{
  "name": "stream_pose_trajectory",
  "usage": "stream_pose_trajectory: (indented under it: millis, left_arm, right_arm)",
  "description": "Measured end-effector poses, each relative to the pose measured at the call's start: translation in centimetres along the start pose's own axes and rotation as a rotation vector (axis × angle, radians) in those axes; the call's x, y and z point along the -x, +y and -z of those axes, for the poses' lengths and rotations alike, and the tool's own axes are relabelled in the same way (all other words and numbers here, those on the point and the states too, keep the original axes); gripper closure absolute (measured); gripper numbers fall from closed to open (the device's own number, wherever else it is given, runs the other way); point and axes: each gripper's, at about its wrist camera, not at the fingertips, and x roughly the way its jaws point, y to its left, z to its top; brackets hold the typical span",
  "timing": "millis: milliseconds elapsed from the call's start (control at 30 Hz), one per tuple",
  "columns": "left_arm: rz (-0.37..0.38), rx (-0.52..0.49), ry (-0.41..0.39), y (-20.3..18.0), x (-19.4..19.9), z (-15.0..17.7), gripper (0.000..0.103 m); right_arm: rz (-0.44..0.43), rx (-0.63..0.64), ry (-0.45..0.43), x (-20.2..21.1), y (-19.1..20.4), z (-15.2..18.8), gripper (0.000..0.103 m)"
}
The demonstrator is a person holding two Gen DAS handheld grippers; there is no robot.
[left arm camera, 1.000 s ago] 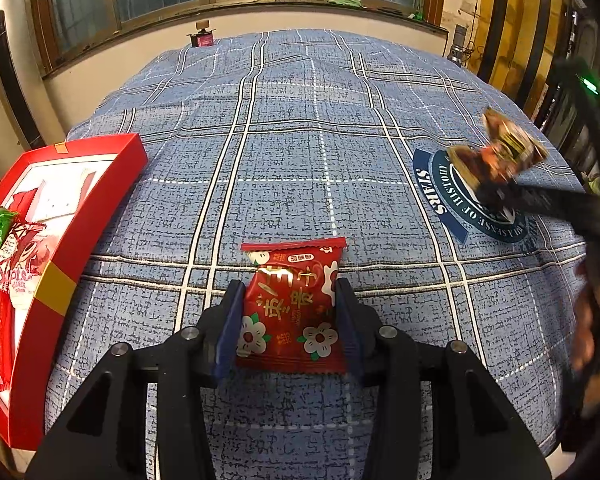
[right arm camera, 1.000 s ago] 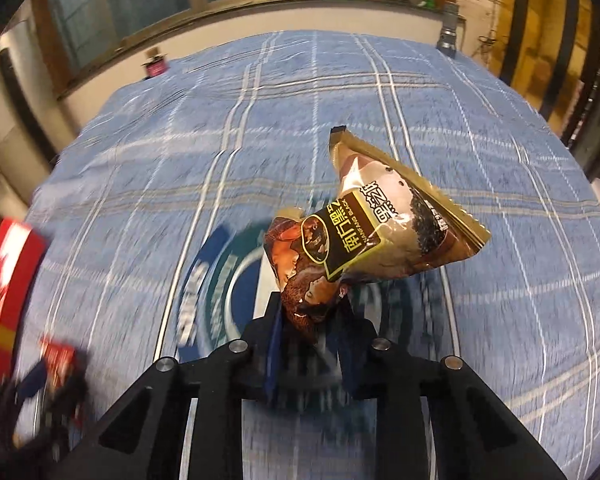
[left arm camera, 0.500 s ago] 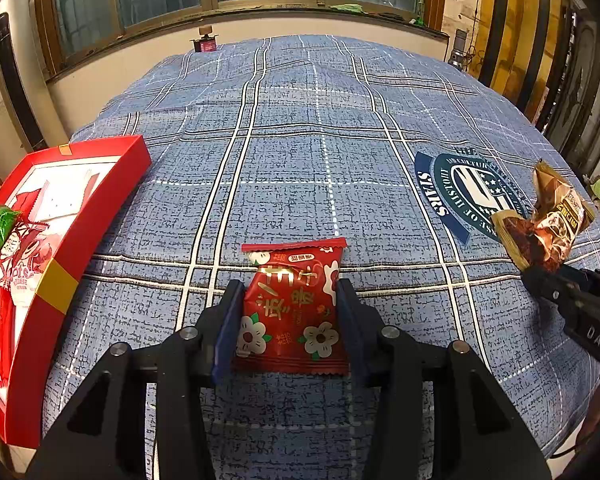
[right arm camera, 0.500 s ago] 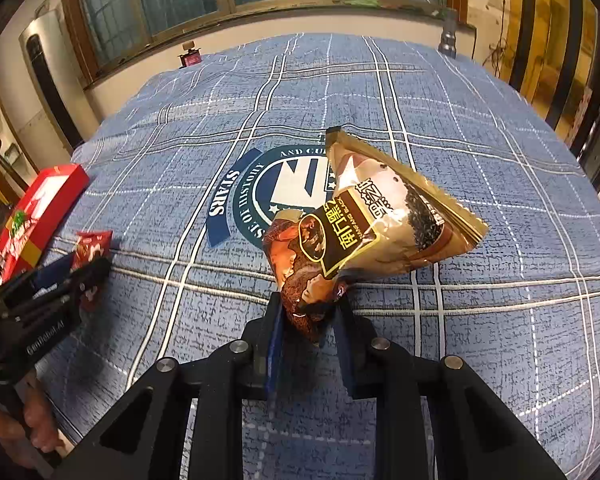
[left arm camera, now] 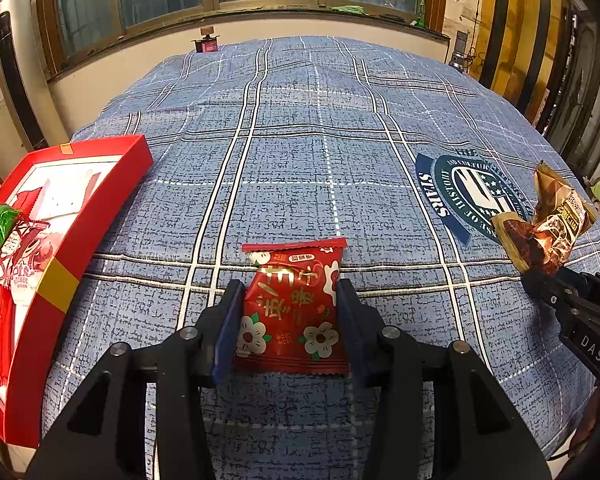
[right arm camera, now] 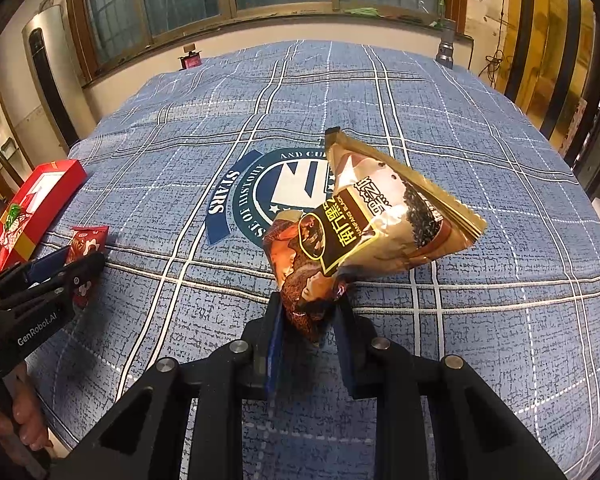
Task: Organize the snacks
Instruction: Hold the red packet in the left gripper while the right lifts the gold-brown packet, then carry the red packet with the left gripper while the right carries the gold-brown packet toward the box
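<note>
Both grippers are loaded, so the step in hand looks like the carry: each snack is gripped and neither has reached the box.

The left gripper [left arm camera: 290, 316] has its jaws pressed against the two side edges of a small flat red foil snack packet printed with white flowers and gold characters [left arm camera: 294, 304]. The packet sits low over the blue plaid cloth of the tabletop [left arm camera: 300, 140]; whether it touches the cloth cannot be told.

The right gripper [right arm camera: 310, 326] pinches the crumpled lower corner of a glossy brown-and-gold snack bag with a black label [right arm camera: 372, 224]. The bag stands up tilted, its body clear of the cloth, above the round navy "STARS" emblem [right arm camera: 244, 200] printed there.

The open red cardboard box with a white inner floor [left arm camera: 80, 236] lies at the left edge of the tabletop, well apart from the right gripper and near the left one. It already holds red wrapped snacks and a small green packet [left arm camera: 2, 220].

The next move probably calls for swinging the left gripper leftward over the box wall, lowering the red packet onto free floor beside the snacks inside, then spreading the jaws. The brown bag would follow. Since it is held only by a corner, it may swing during the longer crossing.
</note>
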Motion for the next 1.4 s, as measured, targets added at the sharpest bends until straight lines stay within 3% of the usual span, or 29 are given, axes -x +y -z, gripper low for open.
stream_pose_trajectory:
  millis: [533,800,933,1133,1300,1400]
  left_arm:
    - [0.021,0.007,-0.003,0.3,0.1,-0.1,0.058]
    - [0.08,0.009,-0.016,1.1,0.7,0.3,0.059]
    - [0.072,-0.004,-0.064,2.1,2.8,0.4,0.06]
    - [-0.06,-0.029,-0.161,5.2,7.2,0.1,0.061]
    - [-0.147,0.043,-0.213,11.0,10.0,-0.5,0.061]
    - [-0.212,0.087,-0.235,15.0,11.4,-1.0,0.061]
  right_arm:
    - [-0.014,-0.006,-0.026,0.2,-0.2,0.3,0.078]
    - [-0.138,-0.034,-0.045,1.1,-1.1,1.4,0.079]
    - [-0.185,-0.032,-0.037,1.3,-0.5,1.4,0.079]
    - [-0.27,0.099,-0.085,2.4,5.4,-1.4,0.082]
    - [-0.414,0.234,-0.141,3.4,14.1,-5.2,0.097]
    - [-0.458,0.303,-0.169,3.6,18.9,-6.9,0.097]
